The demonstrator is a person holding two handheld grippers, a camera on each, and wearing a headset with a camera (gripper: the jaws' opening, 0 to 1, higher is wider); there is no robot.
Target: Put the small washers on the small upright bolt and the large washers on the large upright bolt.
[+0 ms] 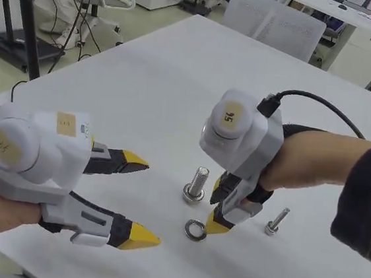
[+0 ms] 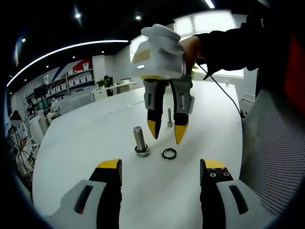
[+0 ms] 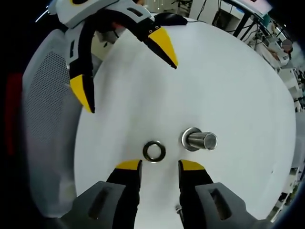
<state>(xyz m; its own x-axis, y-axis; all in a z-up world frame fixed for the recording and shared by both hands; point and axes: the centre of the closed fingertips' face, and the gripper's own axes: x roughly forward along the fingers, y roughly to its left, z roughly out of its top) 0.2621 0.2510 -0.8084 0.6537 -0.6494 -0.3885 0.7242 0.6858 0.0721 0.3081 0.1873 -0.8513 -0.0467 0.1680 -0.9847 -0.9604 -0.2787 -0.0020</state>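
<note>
Large washer lies flat on the counter, just beside the large upright bolt but not touching it. The right hand-held gripper hangs tips-down almost straight over the ring, its 2 jaws parted a little and holding nothing. In the right gripper view the washer sits just ahead of the gap. The left hand-held gripper, wide open and empty, is farther off, so the right one looks better placed for the pick

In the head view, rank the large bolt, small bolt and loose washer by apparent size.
1. large bolt
2-3. small bolt and loose washer: too close to rank; the bolt looks longer, the washer wider.
</note>
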